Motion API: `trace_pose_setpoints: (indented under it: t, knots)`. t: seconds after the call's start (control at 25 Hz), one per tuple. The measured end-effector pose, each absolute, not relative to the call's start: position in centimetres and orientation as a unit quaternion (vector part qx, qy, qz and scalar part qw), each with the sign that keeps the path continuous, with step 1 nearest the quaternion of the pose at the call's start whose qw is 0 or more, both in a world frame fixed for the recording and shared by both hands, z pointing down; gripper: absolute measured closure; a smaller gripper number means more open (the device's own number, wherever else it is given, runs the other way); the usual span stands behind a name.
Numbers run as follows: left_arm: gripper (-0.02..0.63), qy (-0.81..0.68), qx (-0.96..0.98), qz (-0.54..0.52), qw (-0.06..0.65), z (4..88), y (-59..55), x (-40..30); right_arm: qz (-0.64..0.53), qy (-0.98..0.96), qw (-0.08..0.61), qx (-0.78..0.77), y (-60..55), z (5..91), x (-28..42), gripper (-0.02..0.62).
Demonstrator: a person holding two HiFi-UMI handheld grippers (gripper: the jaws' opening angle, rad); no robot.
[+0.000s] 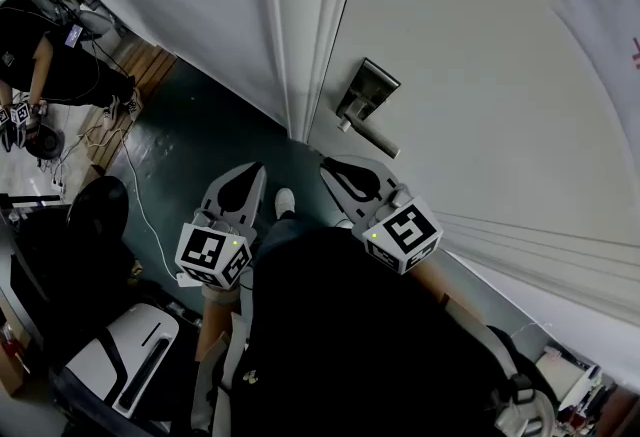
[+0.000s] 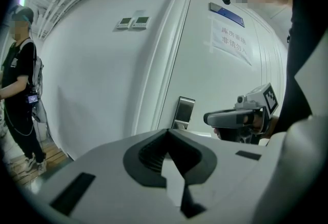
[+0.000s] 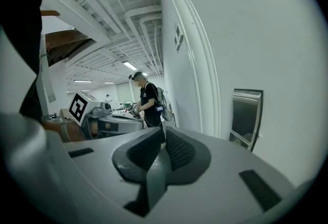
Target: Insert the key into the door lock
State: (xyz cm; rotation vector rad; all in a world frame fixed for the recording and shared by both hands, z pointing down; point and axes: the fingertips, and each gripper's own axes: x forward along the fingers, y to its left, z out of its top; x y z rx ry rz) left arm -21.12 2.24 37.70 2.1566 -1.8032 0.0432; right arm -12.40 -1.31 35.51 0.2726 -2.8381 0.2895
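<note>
- Between the jaws of the left gripper [image 2: 168, 131] I see nothing. They are pressed tight, tip to tip, and hold no key.
- The right gripper [image 3: 164, 130] is the same: its jaws are squeezed together with nothing in them.
- No key shows anywhere, not in the jaws and not in the lock. It may be out of view, or sitting in the lock too small for me to see.
- Both grippers sit low and side by side, with their tips pointing at the door [image 1: 480, 45].
- The lock [image 1: 366, 88] is a dark metal plate on the door, near its edge. Its long side runs up and down the door, and a handle [image 1: 375, 138] sticks out from it.
- The lock is just ahead of the right gripper's tips and a little to the right, so that gripper is nearer. The left gripper is further off, over by the frame [image 1: 300, 35].
- I cannot make out the keyhole. I think a key would have to go straight in, flat-on to the door.
- Far off to the left stands another person [image 1: 40, 55].
</note>
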Motion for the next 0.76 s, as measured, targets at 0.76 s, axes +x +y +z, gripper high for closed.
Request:
trace_pose_setpoints:
  t: [0.76]
  knots:
    - [0.598,-0.626,0.76,0.041,0.169,37.77,1.73,-21.35,0.101,-0.979,0.143,0.102,-2.33,35.88,-12.69,0.569]
